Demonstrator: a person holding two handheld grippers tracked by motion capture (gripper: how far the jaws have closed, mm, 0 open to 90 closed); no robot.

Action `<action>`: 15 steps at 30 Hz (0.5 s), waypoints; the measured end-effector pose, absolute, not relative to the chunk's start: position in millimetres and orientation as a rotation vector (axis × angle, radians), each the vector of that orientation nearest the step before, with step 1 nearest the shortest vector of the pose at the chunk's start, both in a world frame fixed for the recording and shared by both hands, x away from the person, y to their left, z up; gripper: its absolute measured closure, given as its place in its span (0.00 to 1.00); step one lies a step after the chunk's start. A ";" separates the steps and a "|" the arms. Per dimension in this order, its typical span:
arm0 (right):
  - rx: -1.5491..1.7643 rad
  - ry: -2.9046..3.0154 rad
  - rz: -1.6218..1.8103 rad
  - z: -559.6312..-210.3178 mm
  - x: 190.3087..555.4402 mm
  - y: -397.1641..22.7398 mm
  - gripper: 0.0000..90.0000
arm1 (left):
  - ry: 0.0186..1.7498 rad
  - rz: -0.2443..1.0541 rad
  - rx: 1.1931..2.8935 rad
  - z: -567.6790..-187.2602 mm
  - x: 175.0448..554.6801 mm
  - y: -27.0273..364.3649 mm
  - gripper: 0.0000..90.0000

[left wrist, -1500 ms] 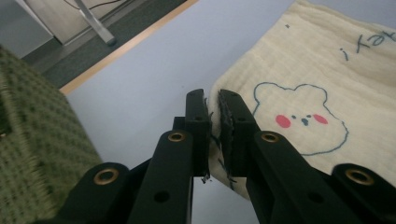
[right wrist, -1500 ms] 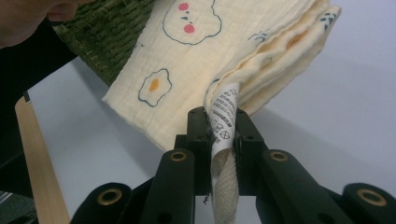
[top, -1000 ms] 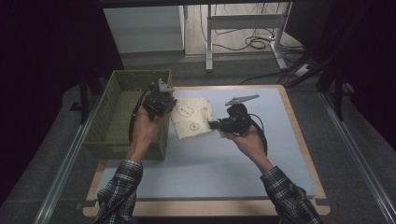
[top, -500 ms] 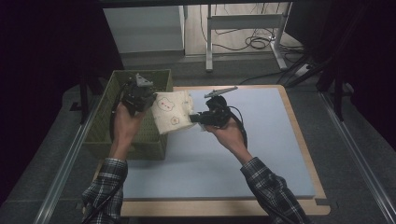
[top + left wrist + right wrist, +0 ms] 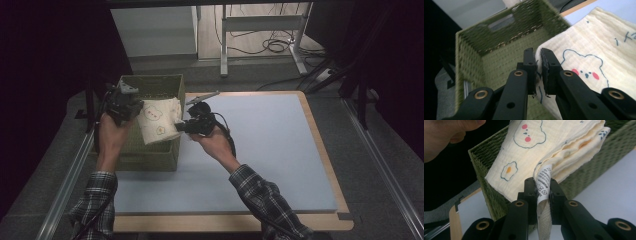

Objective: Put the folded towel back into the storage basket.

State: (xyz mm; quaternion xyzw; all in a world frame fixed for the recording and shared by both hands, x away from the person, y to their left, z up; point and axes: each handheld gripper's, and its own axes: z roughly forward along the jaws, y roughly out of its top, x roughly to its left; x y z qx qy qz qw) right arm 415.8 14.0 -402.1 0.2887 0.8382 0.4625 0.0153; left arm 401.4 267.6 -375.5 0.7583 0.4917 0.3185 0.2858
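A folded cream cloth (image 5: 159, 120) printed with bears and eggs hangs in the air over the right part of a green woven basket (image 5: 150, 85). My left gripper (image 5: 131, 107) is shut on the cloth's left edge (image 5: 574, 62), above the basket's inside (image 5: 496, 62). On the opposite side, my right gripper (image 5: 181, 125) is shut on the cloth's edge and its white care label (image 5: 543, 185). In the right gripper view the cloth (image 5: 544, 142) lies across the basket's rim (image 5: 481, 167).
The basket stands at the left end of a light blue mat (image 5: 270, 150) on a wood-edged table (image 5: 330, 150). A person's hand (image 5: 444, 132) shows in the right gripper view's upper left. Cables and a metal frame (image 5: 260, 30) lie on the floor beyond.
Both grippers have carried the cloth leftward from over the mat until it hangs over the basket. The grips are unchanged.
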 end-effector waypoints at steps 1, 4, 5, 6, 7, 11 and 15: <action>0.897 2.612 1.429 -403.6 415.2 20.6 0.89 | 1.323 0.854 2.029 -377.2 401.2 271.8 0.92; 0.894 2.628 1.406 -408.9 413.7 39.5 0.89 | 1.348 0.857 2.024 -382.3 400.4 283.4 0.92; 0.893 2.633 1.397 -410.8 413.0 45.9 0.89 | 1.355 0.859 2.026 -384.0 400.1 287.0 0.92; 0.885 2.639 1.384 -413.1 412.7 51.9 0.89 | 1.362 0.860 2.025 -385.9 399.8 290.2 0.92; 0.887 2.646 1.376 -415.1 412.1 57.8 0.89 | 1.369 0.860 2.026 -387.9 399.5 293.4 0.92; 0.892 2.680 1.330 -424.0 410.0 79.8 0.89 | 1.397 0.856 2.030 -396.9 397.8 305.3 0.91; 0.886 2.706 1.277 -432.1 407.7 99.2 0.89 | 1.419 0.855 2.033 -406.5 396.6 315.4 0.91</action>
